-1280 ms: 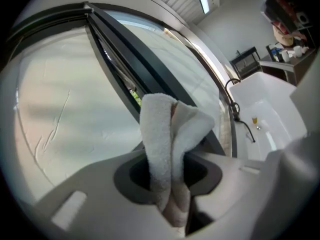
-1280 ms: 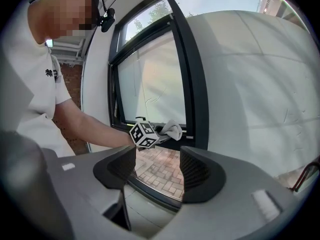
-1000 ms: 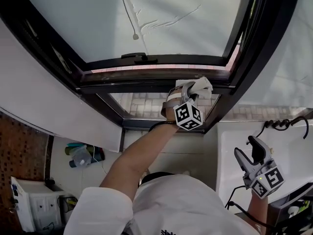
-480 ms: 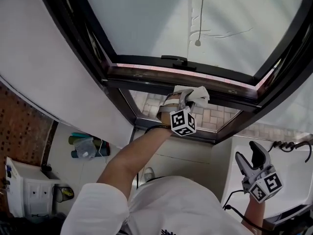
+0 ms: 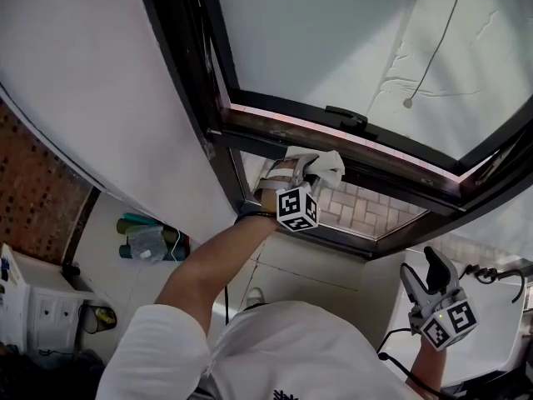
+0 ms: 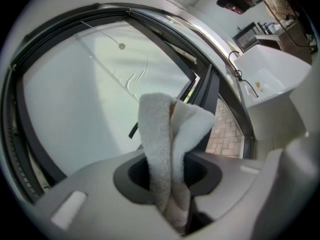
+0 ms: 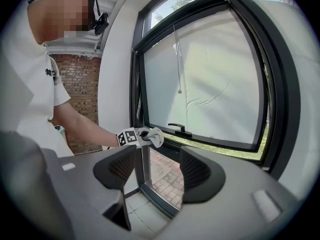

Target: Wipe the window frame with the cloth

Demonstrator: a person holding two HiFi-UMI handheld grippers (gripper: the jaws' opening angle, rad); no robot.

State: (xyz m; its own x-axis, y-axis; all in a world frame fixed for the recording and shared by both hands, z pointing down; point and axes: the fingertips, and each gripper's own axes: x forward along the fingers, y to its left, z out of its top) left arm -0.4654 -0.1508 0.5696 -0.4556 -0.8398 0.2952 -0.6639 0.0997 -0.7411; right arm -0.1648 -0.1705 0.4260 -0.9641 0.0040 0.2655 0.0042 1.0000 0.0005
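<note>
A white cloth (image 5: 323, 165) is pinched in my left gripper (image 5: 311, 170), which is shut on it and presses it against the dark horizontal bar of the window frame (image 5: 391, 167), near the frame's left upright. In the left gripper view the cloth (image 6: 167, 144) stands up from between the jaws, with the frame (image 6: 210, 91) behind it. My right gripper (image 5: 433, 267) hangs low at the right, open and holding nothing. The right gripper view shows the cloth (image 7: 154, 136) on the frame (image 7: 220, 145) from a distance.
A window handle (image 5: 348, 117) sits on the sash just above the bar. A blind cord with a pull (image 5: 407, 102) hangs over the pane. Bottles (image 5: 146, 238) and a white cabinet (image 5: 37, 311) are on the floor at left. A white sink (image 5: 500, 311) is under my right gripper.
My left gripper has slid the cloth leftward along the horizontal bar toward the left corner of the frame. The head view has swung with it. The right gripper has stayed low and open.
</note>
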